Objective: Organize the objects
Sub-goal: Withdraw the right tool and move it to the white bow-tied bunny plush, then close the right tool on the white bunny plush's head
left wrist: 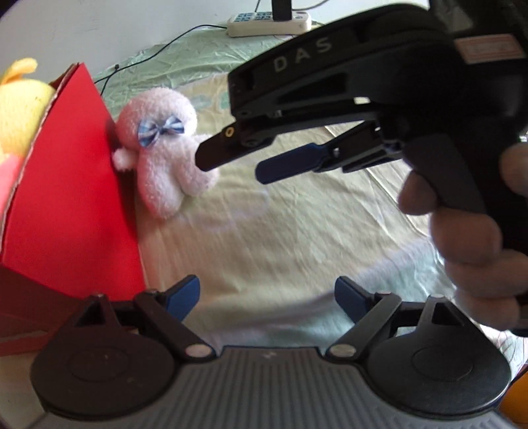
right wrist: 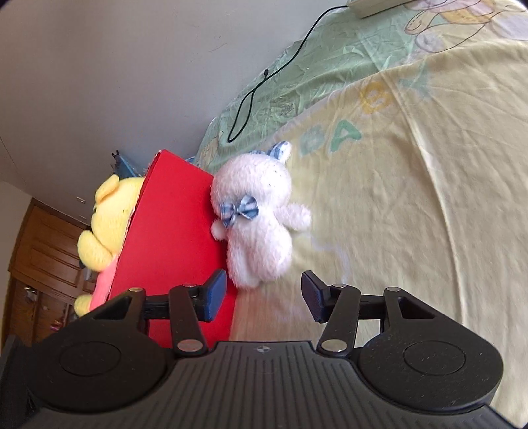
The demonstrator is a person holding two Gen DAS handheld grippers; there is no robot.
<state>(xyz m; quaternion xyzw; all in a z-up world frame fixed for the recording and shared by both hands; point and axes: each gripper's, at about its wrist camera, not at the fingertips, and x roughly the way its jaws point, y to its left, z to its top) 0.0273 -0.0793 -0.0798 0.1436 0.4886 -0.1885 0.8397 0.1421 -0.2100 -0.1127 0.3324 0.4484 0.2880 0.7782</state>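
A white plush toy (left wrist: 161, 155) (right wrist: 260, 224) with a blue bow lies on the bed, leaning against the outer side of a red box (left wrist: 66, 204) (right wrist: 175, 237). A yellow plush bear (left wrist: 19, 112) (right wrist: 109, 224) sits inside the box. My left gripper (left wrist: 267, 297) is open above bare sheet, nothing between its fingers. My right gripper (right wrist: 262, 297) (left wrist: 231, 158) is open, pointing at the white toy; its fingertips stand just short of the toy's lower end. A hand (left wrist: 478, 237) holds the right gripper's handle.
The bed is covered by a pale yellow and green sheet (right wrist: 412, 198) (left wrist: 264, 231). A white power strip (left wrist: 269, 23) lies at the far edge, with a black cable (right wrist: 264, 79) running across the sheet. A wall and a wooden cabinet (right wrist: 43, 250) stand beyond the box.
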